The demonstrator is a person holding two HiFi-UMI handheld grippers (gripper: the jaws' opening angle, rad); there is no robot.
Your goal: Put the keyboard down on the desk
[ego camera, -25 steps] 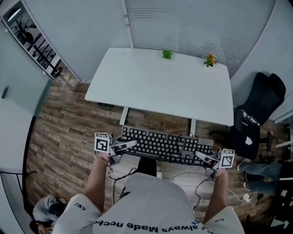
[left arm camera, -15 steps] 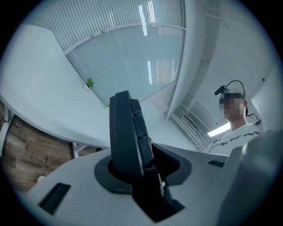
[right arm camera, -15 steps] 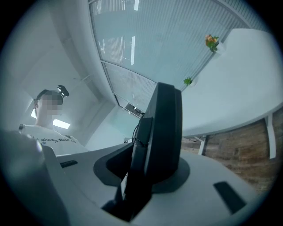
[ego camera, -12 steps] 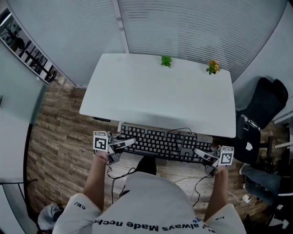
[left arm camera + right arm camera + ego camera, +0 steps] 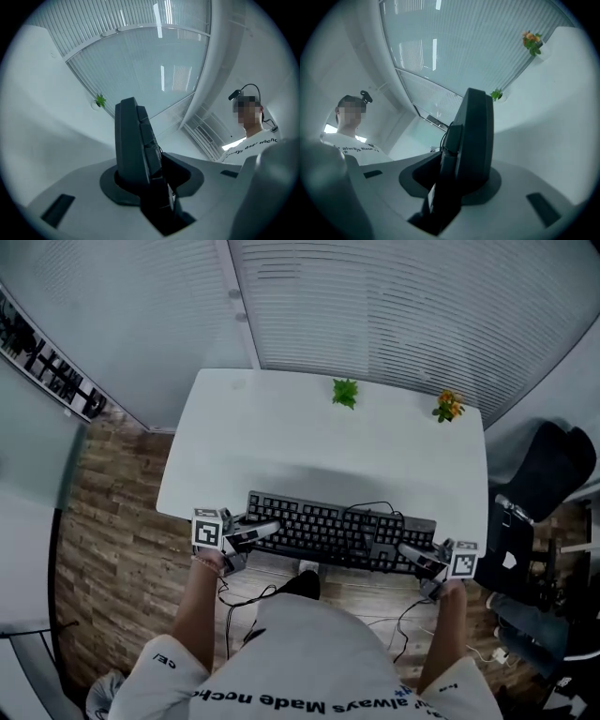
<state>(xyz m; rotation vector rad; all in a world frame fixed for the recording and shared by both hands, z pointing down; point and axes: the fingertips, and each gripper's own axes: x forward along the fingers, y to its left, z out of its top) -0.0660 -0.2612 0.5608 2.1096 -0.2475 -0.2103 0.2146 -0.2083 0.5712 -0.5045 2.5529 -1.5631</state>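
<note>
A black keyboard [image 5: 333, 531] with its cable trailing is held level over the near edge of the white desk [image 5: 281, 442]. My left gripper [image 5: 258, 532] is shut on the keyboard's left end. My right gripper [image 5: 412, 557] is shut on its right end. In the left gripper view the keyboard [image 5: 136, 150] stands edge-on between the jaws, and in the right gripper view the keyboard [image 5: 473, 140] does the same. I cannot tell whether it touches the desk top.
A small green plant [image 5: 345, 391] and a small orange-flowered plant [image 5: 448, 407] stand at the desk's far edge. A black office chair [image 5: 548, 493] is at the right. Cables [image 5: 244, 601] lie on the wooden floor by the person's legs.
The keyboard and both grippers have come forward from in front of the desk to over its near edge. The grips have not changed.
</note>
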